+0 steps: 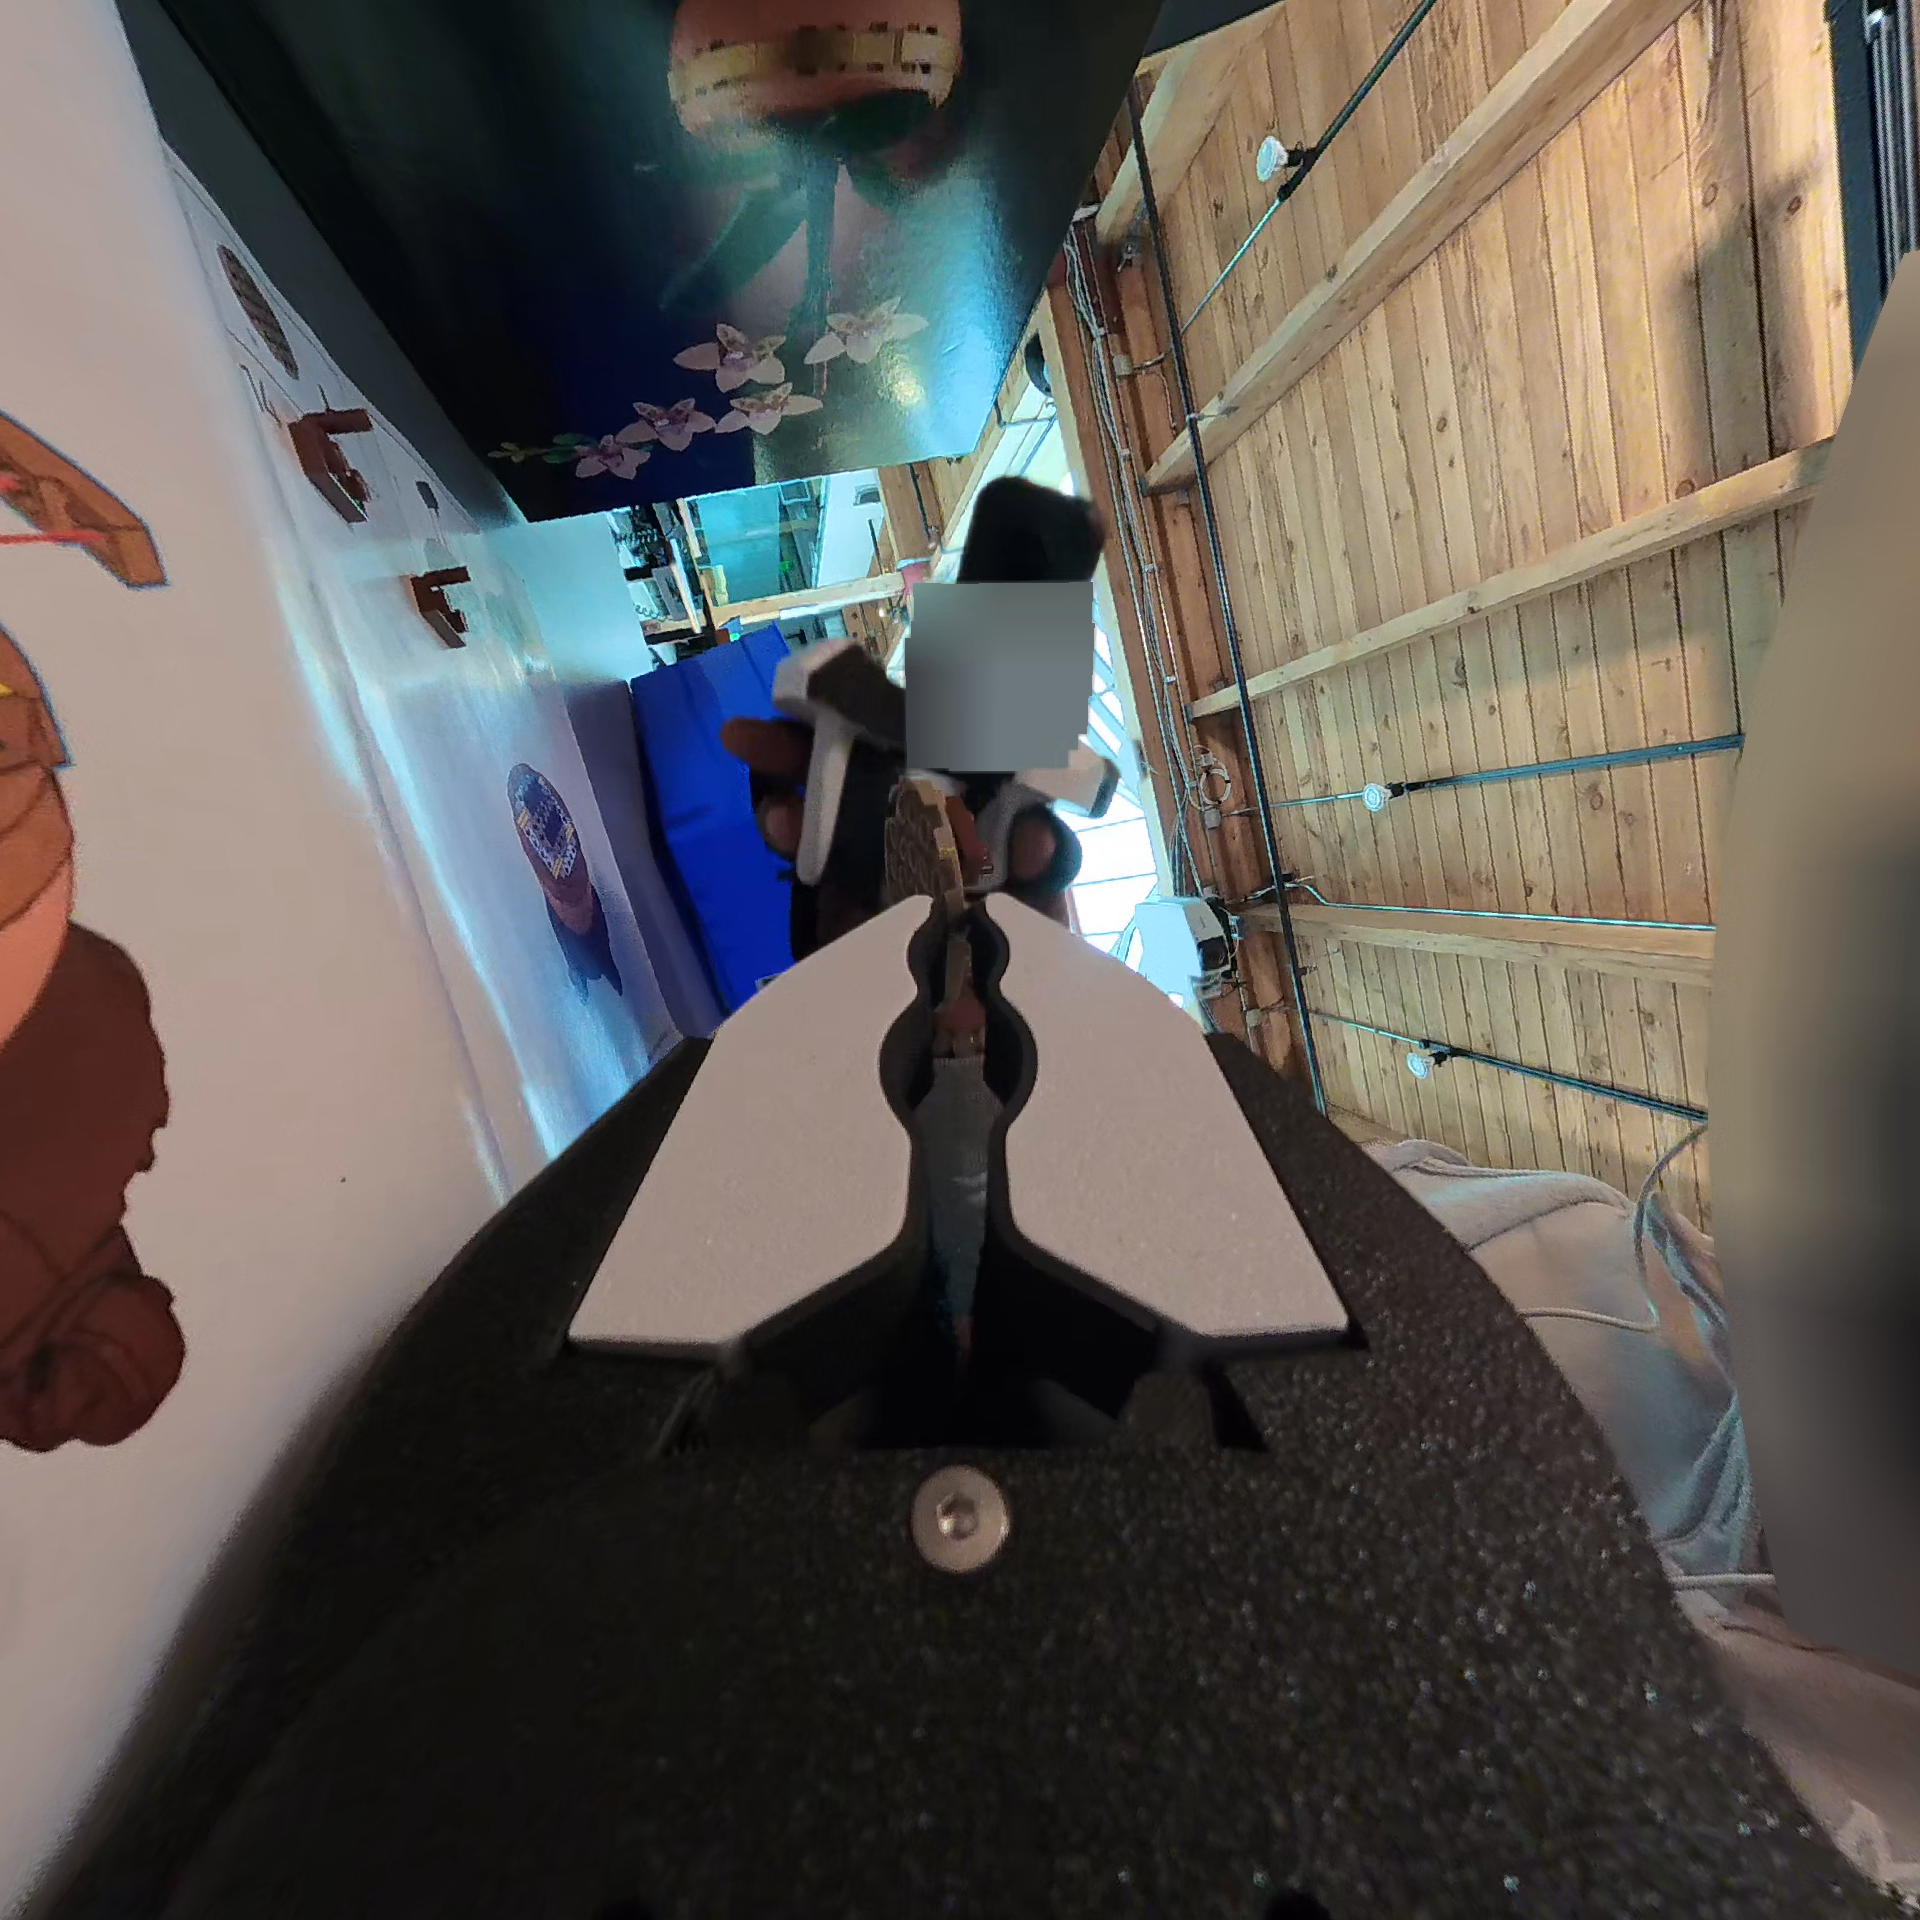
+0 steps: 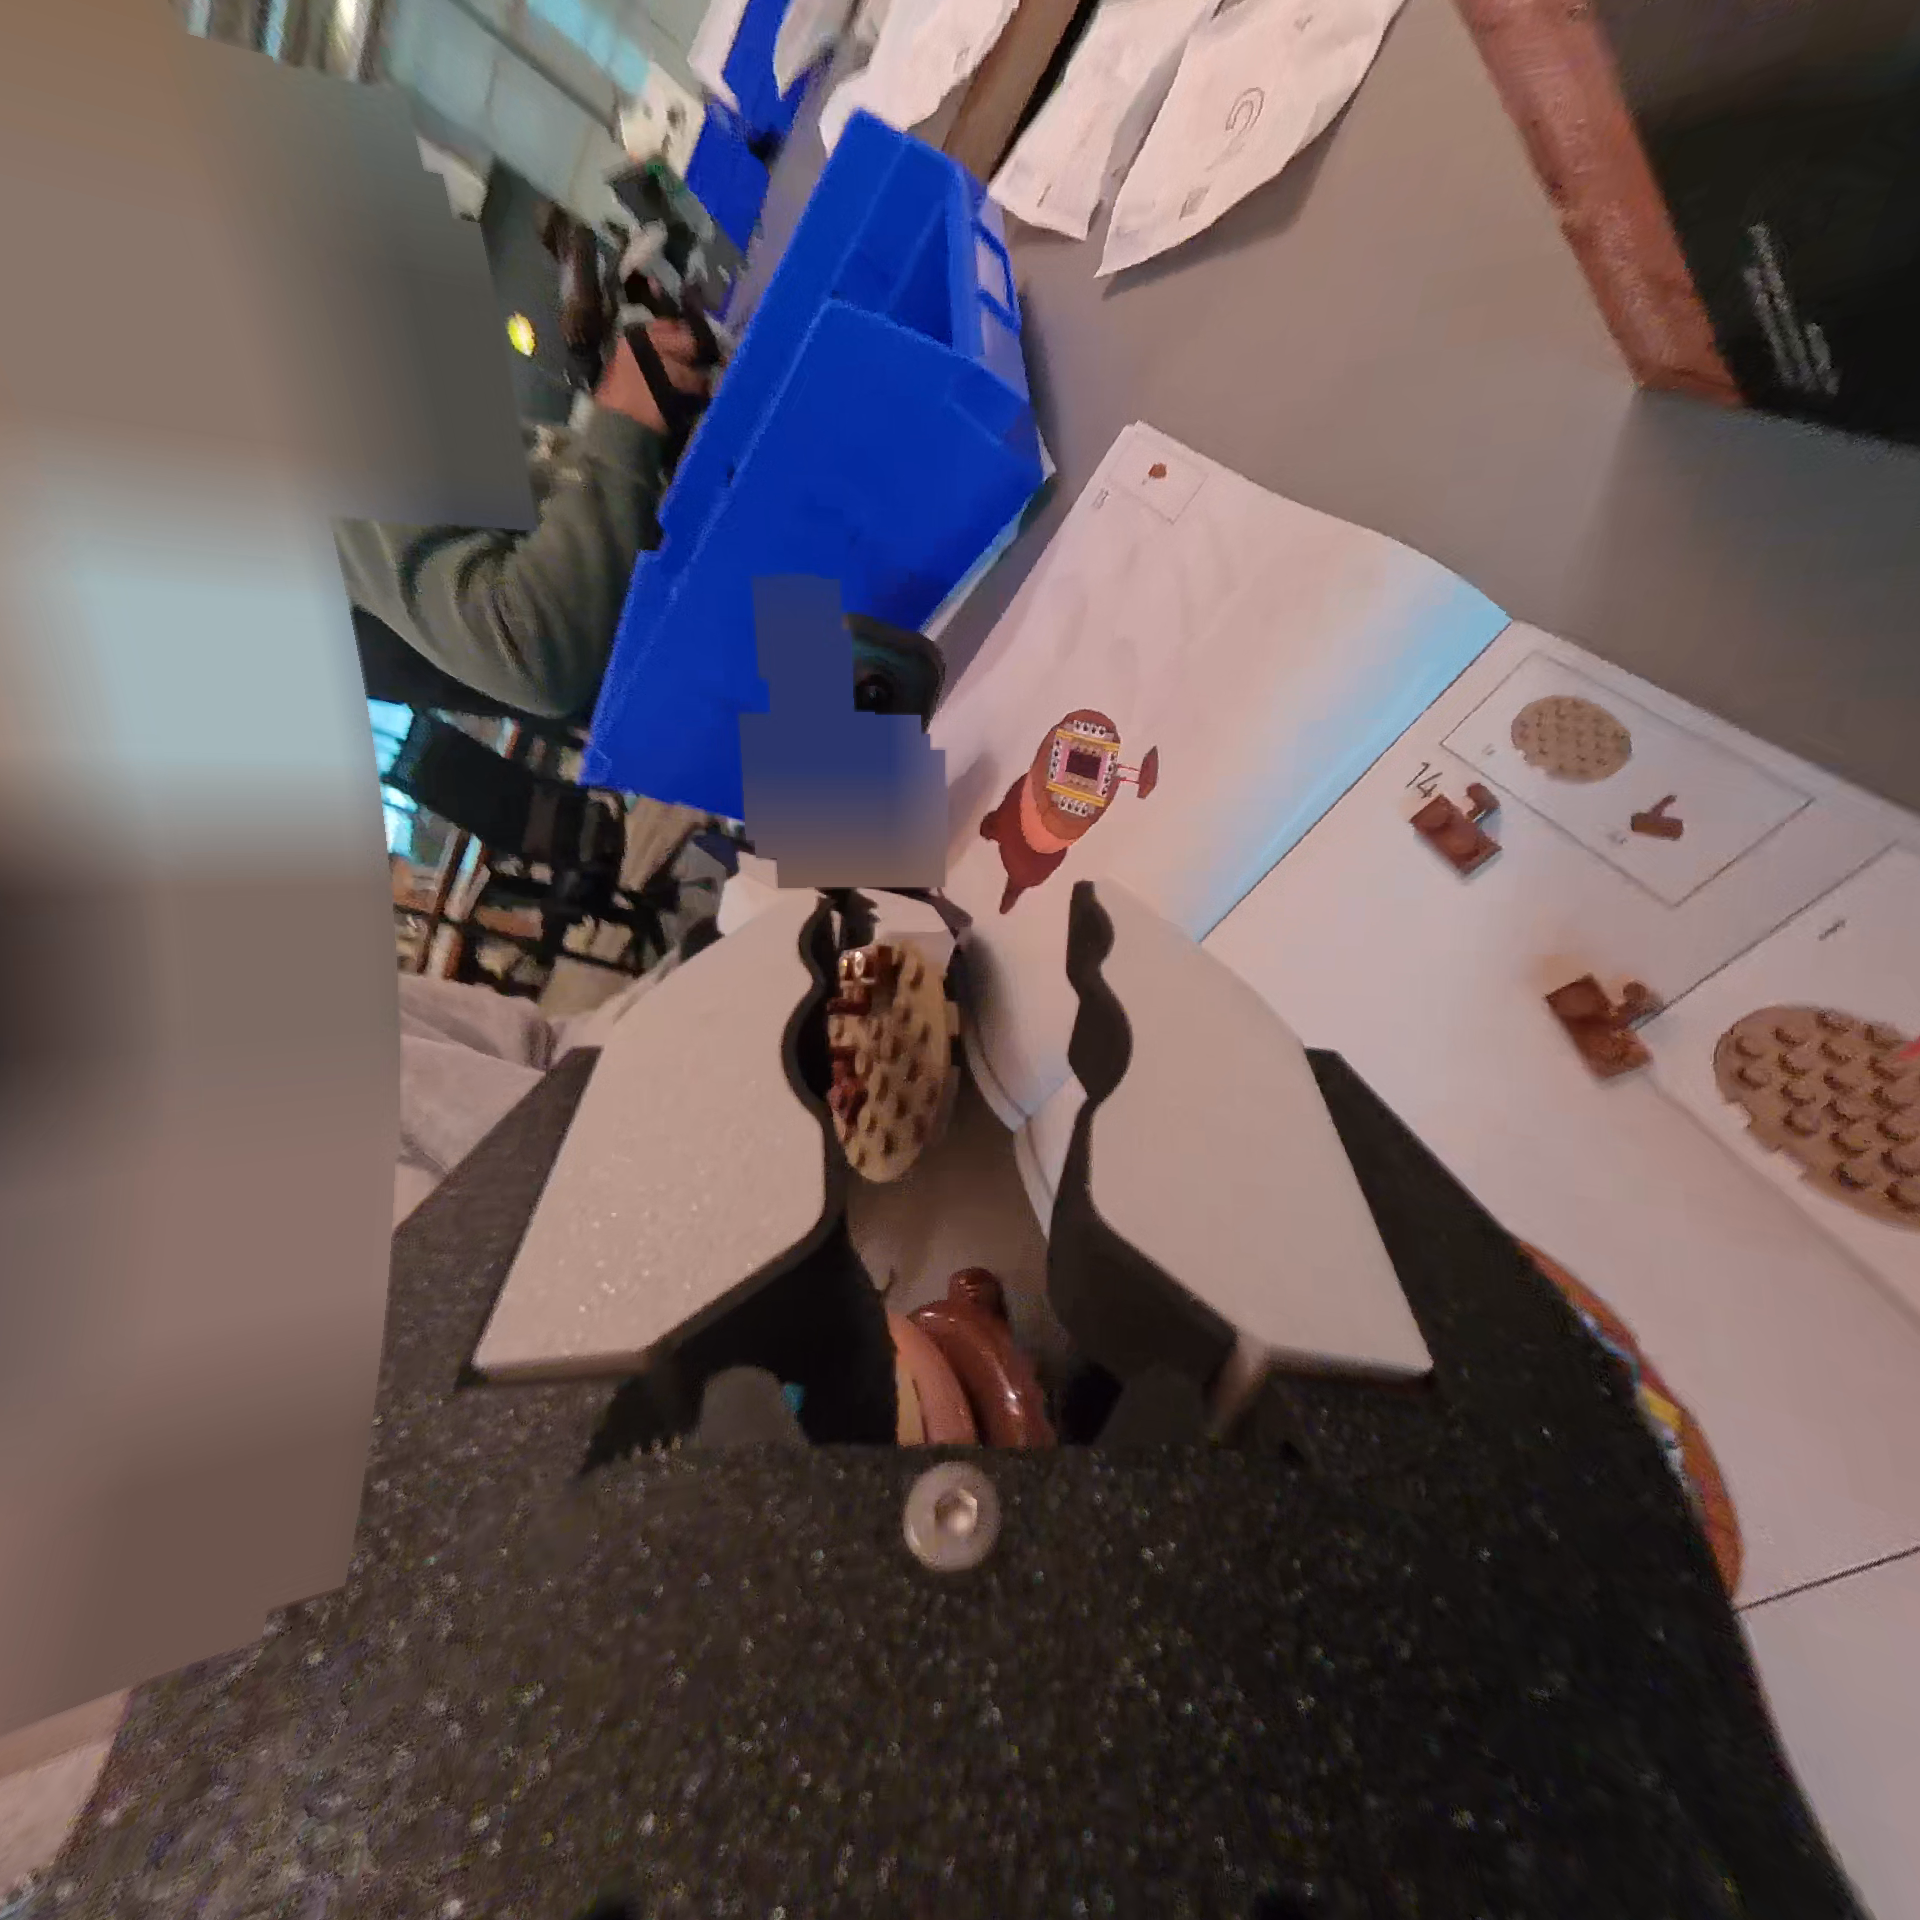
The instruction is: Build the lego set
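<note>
Tan round studded plate (image 2: pixel 894 1060) edge-on, airborne; brown pieces (image 2: pixel 854 997) attached (top).

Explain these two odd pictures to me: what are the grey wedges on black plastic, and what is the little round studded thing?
There is no robot arm here. A person holds a hand-operated gripper in each hand, and each gripper carries a camera that looks forward along its two grey fingers.

The left wrist view comes from the left gripper. Its fingers are closed edge-on upon a tan round plate, a lego piece with brown bricks on it. The other gripper shows just beyond.

The right wrist view comes from the right gripper, whose fingers stand apart. It sees the same tan round plate from its studded side.

On the grey table lie the open instruction booklet, blue bins and paper bags. A brown partly built lego model sits low between the right gripper's fingers.
</note>
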The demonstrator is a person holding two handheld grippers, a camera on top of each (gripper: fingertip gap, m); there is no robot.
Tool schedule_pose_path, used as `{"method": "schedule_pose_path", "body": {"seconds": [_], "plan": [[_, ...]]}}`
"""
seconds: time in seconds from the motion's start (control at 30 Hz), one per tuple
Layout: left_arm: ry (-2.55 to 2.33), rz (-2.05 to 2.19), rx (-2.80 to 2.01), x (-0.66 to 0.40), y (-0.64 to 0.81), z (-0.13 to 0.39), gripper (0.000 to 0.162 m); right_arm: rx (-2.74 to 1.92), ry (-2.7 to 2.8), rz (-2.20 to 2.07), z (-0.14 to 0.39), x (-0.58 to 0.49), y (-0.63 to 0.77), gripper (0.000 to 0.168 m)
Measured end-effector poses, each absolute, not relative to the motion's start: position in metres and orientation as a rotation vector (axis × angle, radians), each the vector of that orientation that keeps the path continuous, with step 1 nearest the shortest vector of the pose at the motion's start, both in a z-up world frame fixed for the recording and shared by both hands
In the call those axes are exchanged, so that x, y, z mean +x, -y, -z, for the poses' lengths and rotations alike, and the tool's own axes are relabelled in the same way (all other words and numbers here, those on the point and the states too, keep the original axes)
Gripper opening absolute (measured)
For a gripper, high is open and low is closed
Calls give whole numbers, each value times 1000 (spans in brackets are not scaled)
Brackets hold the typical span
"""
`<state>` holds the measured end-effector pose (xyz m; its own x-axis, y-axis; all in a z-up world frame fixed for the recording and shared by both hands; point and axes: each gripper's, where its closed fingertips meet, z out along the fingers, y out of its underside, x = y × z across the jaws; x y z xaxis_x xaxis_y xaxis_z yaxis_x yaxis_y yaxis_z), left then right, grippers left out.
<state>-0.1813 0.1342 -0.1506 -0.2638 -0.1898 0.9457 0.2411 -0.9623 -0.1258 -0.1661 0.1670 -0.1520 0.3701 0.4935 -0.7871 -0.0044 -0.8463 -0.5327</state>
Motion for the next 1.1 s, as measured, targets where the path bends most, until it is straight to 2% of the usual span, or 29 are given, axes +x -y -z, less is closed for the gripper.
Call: {"method": "schedule_pose_path", "body": {"seconds": [0.1, 0.67, 0.97, 1.1], "plan": [[52, 2306, -1718, -180, -132, 151, 3, -2249, 575, -1408, 159, -175, -165, 48], [82, 2329, -1697, -181, -133, 149, 3, -2261, 537, -1378, 161, -168, -161, 42], [41, 2344, -1692, -181, -129, 147, 3, -2144, 573, -1739, 149, -176, -143, 44], [25, 2339, -1696, -179, -127, 147, 3, -2173, 581, -1744, 158, -180, -137, 41]]}}
